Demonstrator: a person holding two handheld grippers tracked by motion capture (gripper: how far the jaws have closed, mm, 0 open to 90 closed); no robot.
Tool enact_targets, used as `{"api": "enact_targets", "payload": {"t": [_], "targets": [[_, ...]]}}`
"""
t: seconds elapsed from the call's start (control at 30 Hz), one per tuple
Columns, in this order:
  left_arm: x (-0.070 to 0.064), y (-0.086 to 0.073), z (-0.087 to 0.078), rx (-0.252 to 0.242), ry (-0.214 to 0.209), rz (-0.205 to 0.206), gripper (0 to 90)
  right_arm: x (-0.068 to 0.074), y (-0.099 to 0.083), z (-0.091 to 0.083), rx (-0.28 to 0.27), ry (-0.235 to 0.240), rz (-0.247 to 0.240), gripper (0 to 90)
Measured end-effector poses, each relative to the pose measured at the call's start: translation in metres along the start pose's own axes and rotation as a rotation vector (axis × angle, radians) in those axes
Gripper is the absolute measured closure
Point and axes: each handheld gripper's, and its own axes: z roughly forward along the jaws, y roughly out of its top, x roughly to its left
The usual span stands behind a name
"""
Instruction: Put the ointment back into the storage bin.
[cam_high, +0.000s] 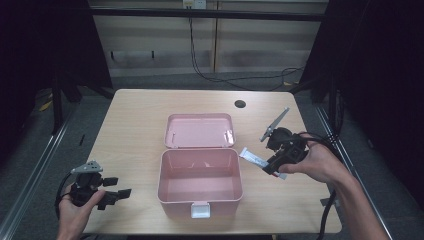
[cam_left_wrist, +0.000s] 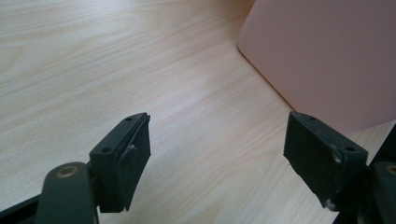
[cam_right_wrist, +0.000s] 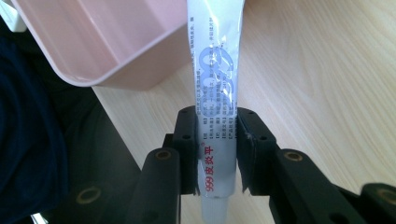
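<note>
A pink box (cam_high: 200, 182) stands open mid-table, its lid (cam_high: 200, 130) laid flat behind it. My right gripper (cam_high: 272, 167) hovers just right of the box, shut on a white ointment tube (cam_high: 254, 159) that points toward the box's right wall. In the right gripper view the tube (cam_right_wrist: 215, 93) runs up between the pads (cam_right_wrist: 187, 149), with the box's rim (cam_right_wrist: 121, 60) beyond it. My left gripper (cam_high: 114, 196) rests near the front left edge, open and holding nothing. In its own view the jaws (cam_left_wrist: 217, 158) are spread wide over bare wood, and the pink box wall (cam_left_wrist: 327, 56) fills the upper right.
The wooden table (cam_high: 135, 125) has a dark round hole (cam_high: 240, 104) at its back right. Black cables (cam_high: 215, 75) trail on the floor behind it. A white latch (cam_high: 200, 211) sits on the box's front wall.
</note>
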Motion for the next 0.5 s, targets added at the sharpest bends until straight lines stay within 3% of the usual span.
{"api": "enact_targets", "payload": {"t": [0.13,0.2,0.5], "targets": [[0.000,0.000,0.000,0.000,0.000,-0.002,22.9,0.002,0.006,-0.002,0.002,0.004,-0.017,72.0],[0.000,0.000,0.000,0.001,-0.002,0.001,22.9,0.006,0.010,-0.005,-0.025,0.011,-0.029,72.0],[0.000,0.000,0.000,0.001,-0.002,0.002,22.8,0.014,0.025,-0.005,-0.003,0.021,-0.066,72.0]]}}
